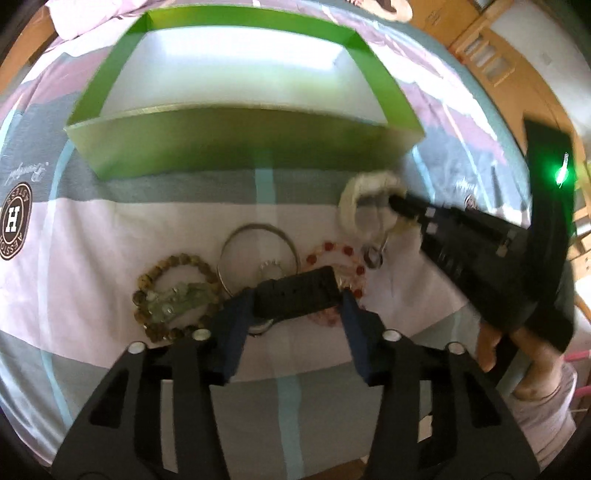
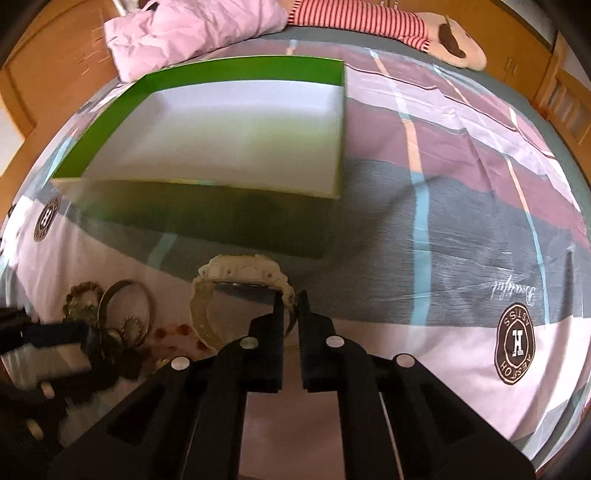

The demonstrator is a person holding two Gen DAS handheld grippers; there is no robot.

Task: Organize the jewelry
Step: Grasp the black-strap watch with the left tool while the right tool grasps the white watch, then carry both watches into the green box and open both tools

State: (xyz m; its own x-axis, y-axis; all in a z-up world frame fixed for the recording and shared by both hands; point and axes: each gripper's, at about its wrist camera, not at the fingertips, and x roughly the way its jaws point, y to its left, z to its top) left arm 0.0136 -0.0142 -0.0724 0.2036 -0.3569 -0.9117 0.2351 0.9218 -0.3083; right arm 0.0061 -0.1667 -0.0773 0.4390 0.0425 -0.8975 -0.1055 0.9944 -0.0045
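Observation:
An open green box point(image 1: 240, 144) with a white floor stands on the bedsheet, beyond a row of jewelry. From the left lie a brown bead bracelet point(image 1: 173, 295) with a green stone, a silver bangle point(image 1: 258, 251) and a red bead bracelet point(image 1: 332, 254). My left gripper point(image 1: 296, 301) points down over them, its blue fingers point(image 1: 236, 332) set against both ends of a black ridged piece point(image 1: 295, 288). My right gripper point(image 2: 290, 306) is shut on the strap of a cream watch point(image 2: 240, 273). It enters the left wrist view from the right, where the watch point(image 1: 354, 199) looks blurred.
The box point(image 2: 207, 218) stands just behind the watch. A crumpled pink cloth point(image 2: 184, 29) and a plush toy point(image 2: 454, 48) with a red striped sleeve lie at the far end of the bed. Wooden furniture surrounds the bed. A person's hand point(image 1: 532, 354) holds the right gripper.

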